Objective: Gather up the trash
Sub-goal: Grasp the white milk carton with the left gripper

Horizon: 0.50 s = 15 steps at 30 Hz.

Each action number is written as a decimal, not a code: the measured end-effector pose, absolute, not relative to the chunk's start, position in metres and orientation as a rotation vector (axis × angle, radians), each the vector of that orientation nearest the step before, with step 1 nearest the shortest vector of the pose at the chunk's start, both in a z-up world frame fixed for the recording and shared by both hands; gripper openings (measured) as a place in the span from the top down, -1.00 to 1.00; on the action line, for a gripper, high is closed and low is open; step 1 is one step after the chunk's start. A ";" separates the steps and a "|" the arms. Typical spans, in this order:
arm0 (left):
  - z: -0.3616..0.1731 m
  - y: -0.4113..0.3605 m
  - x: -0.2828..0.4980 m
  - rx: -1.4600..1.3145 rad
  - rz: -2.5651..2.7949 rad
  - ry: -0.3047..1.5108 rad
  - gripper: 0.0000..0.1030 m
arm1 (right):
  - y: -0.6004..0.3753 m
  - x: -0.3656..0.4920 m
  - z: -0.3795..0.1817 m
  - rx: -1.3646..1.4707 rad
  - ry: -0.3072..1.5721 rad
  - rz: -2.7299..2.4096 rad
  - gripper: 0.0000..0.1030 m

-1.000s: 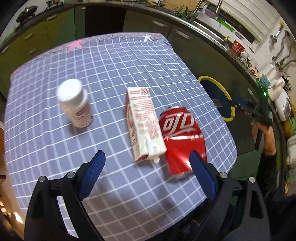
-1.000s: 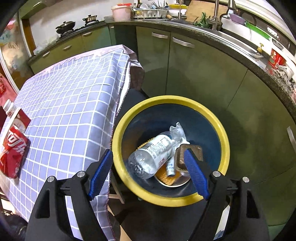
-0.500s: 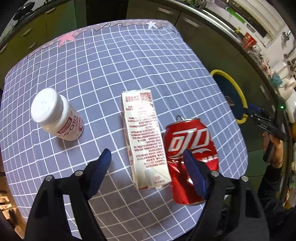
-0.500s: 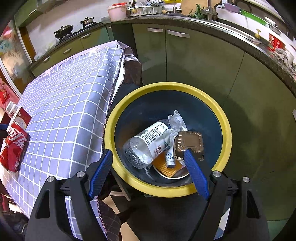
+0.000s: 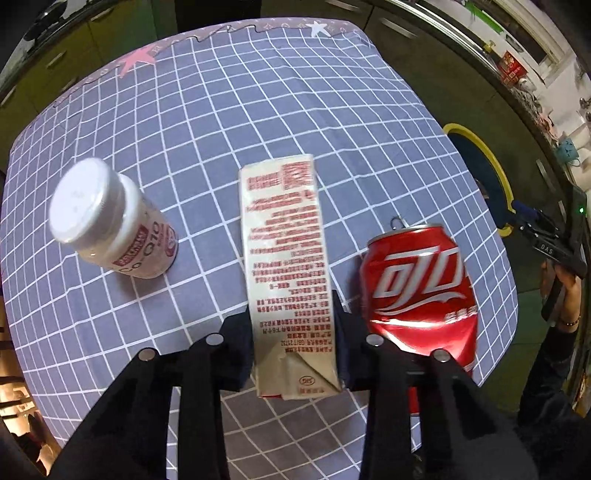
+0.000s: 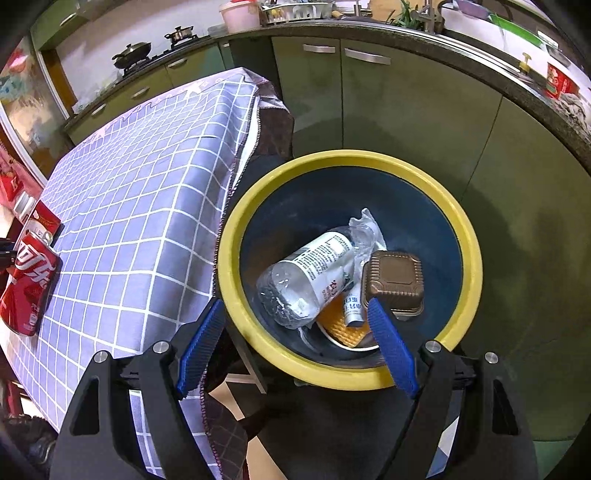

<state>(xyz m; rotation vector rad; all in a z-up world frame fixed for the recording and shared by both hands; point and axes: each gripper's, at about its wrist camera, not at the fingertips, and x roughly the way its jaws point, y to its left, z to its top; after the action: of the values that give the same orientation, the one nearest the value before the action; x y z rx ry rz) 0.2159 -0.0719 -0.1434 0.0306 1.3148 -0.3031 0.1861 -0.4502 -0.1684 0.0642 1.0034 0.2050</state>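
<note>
Cardboard drink carton (image 5: 286, 266), white with red print, looks light and crushable; left gripper (image 5: 295, 332) clamps its near end, right gripper (image 6: 295, 343) jaws apart over yellow-rimmed bin (image 6: 469, 266).

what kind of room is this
Most likely a home kitchen. The right wrist view shows a stove with pans on a long counter over green cabinets, and a dish rack further along. A table with a checked cloth stands in the middle.
</note>
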 end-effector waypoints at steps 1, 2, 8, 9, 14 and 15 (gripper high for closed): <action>-0.144 -0.073 0.216 0.036 -0.307 1.310 0.35 | -0.449 0.186 -0.168 0.063 1.004 0.207 -0.53; -0.143 -0.073 0.216 0.045 -0.307 1.304 0.37 | -0.448 0.186 -0.168 0.063 1.005 0.211 -0.53; -0.128 -0.068 0.209 0.068 -0.303 1.263 0.37 | -0.444 0.187 -0.167 0.061 1.003 0.219 -0.53; -0.123 -0.065 0.208 0.074 -0.298 1.251 0.37 | -0.444 0.187 -0.167 0.062 1.002 0.219 -0.53; -0.097 -0.060 0.197 0.109 -0.276 1.189 0.37 | -0.441 0.188 -0.166 0.060 1.000 0.229 -0.53; -0.092 -0.061 0.196 0.113 -0.276 1.182 0.37 | -0.440 0.188 -0.166 0.059 0.999 0.231 -0.53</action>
<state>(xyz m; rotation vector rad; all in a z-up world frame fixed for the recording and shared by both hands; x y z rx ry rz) 0.1956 -0.0611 -0.0923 0.1126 1.1819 -0.2762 0.1881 -0.4399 -0.1661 0.0588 0.9994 0.2312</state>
